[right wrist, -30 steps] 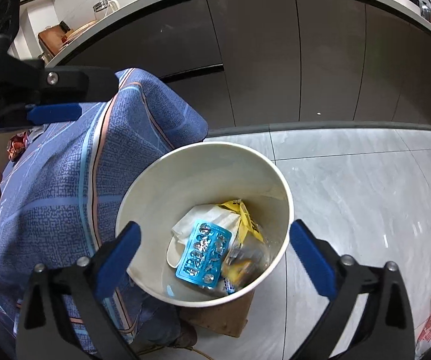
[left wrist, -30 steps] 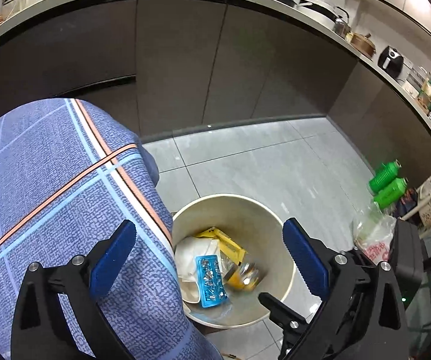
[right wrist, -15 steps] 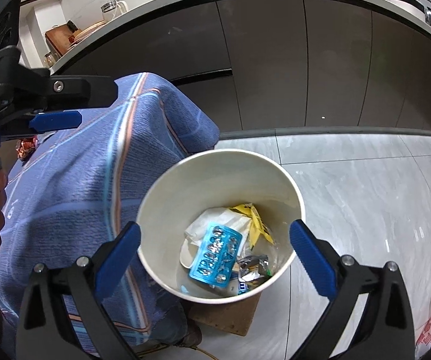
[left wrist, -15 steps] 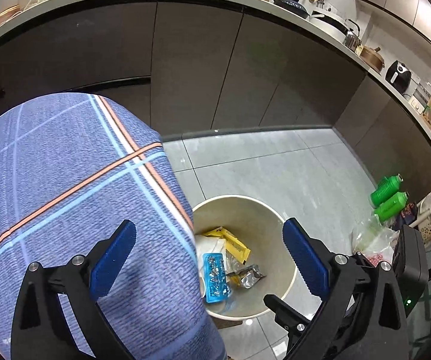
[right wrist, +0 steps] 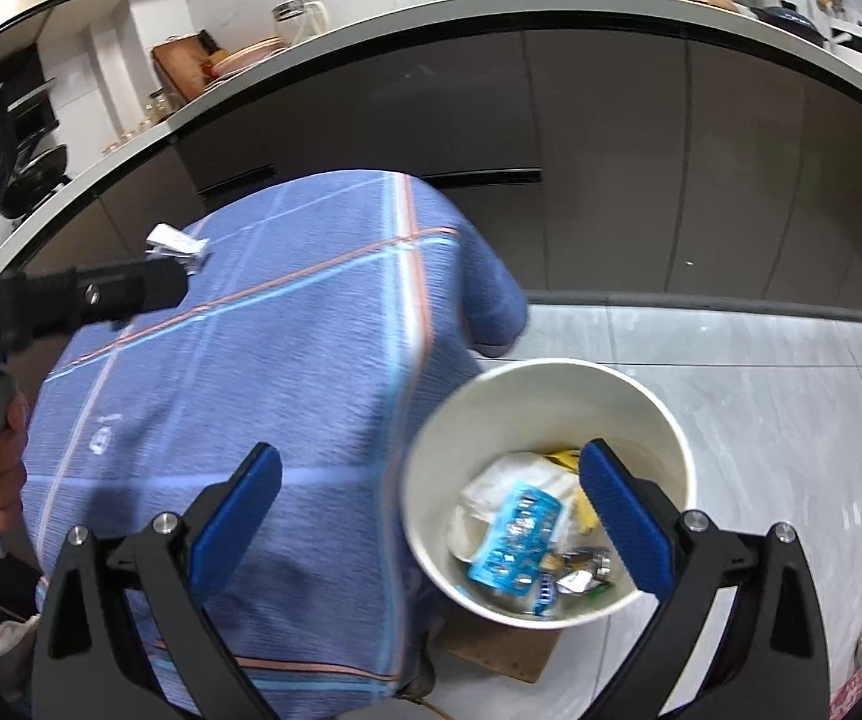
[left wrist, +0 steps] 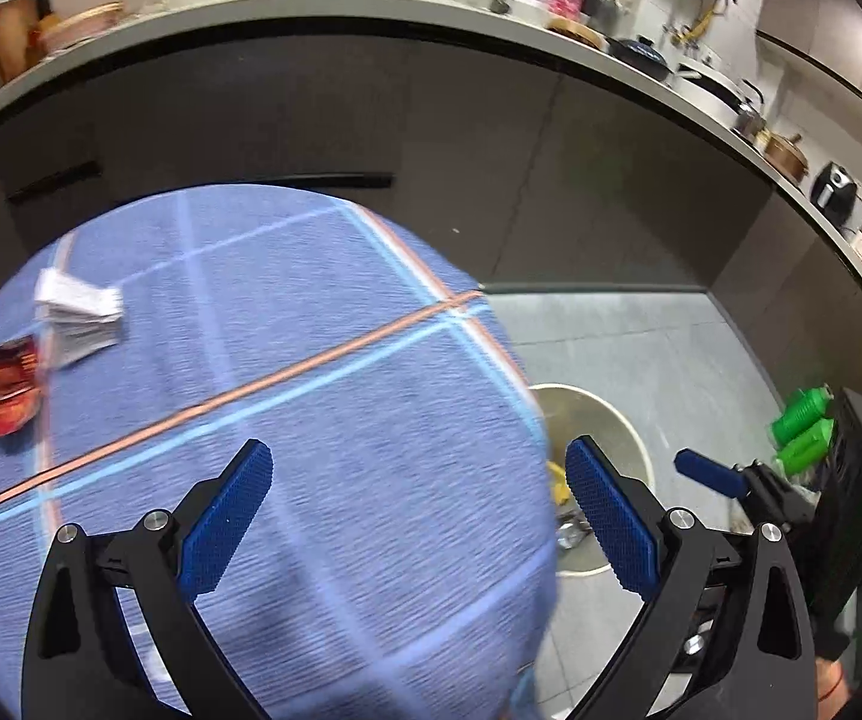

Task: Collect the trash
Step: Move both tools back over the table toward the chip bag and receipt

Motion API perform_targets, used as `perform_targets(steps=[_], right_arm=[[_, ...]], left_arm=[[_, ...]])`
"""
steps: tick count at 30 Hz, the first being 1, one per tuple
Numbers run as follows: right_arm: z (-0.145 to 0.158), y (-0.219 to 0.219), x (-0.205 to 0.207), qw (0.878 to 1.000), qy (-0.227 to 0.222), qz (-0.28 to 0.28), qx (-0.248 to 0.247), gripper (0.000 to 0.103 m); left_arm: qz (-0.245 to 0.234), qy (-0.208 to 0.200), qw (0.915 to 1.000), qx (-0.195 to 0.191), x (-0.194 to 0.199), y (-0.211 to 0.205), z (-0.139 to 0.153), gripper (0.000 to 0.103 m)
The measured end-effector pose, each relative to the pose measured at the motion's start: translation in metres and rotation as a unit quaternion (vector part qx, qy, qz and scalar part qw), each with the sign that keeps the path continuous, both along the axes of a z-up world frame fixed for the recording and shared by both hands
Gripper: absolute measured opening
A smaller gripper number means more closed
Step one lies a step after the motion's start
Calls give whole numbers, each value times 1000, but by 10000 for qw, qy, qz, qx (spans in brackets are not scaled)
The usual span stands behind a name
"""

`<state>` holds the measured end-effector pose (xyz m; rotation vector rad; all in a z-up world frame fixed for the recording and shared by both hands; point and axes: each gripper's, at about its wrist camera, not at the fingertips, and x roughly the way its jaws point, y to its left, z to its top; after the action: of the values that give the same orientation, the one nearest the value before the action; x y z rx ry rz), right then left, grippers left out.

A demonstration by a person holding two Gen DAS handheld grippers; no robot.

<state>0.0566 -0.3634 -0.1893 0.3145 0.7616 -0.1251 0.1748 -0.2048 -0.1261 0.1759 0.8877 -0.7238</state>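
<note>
Over the blue checked tablecloth my left gripper hovers, jaws spread wide, nothing between them. Ahead on the cloth lie a crumpled white paper and, just beside it, a red wrapper; motion blur hides any print on them. My right gripper hangs above the white trash bin on the floor at the table's edge, jaws wide apart, empty too. Inside the bin: a blue blister pack, white paper, yellow and silver wrappers. Lettering on my left gripper's body in the right view is too cut off to read.
</note>
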Motion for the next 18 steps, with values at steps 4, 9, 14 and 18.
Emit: perform_targets(steps=[4, 9, 14, 18], right_arm=[[17, 25, 19, 9994, -92, 319, 63, 100], [39, 60, 51, 9965, -220, 784, 167, 100], [55, 97, 96, 9913, -245, 1263, 263, 100], [64, 124, 134, 9871, -207, 1569, 260, 100]], left_arm=[[361, -40, 9993, -95, 10, 42, 11, 94], [880, -129, 9960, -122, 25, 103, 18, 95], [1436, -112, 9894, -192, 47, 158, 19, 94], [1800, -117, 9833, -263, 71, 198, 19, 94]])
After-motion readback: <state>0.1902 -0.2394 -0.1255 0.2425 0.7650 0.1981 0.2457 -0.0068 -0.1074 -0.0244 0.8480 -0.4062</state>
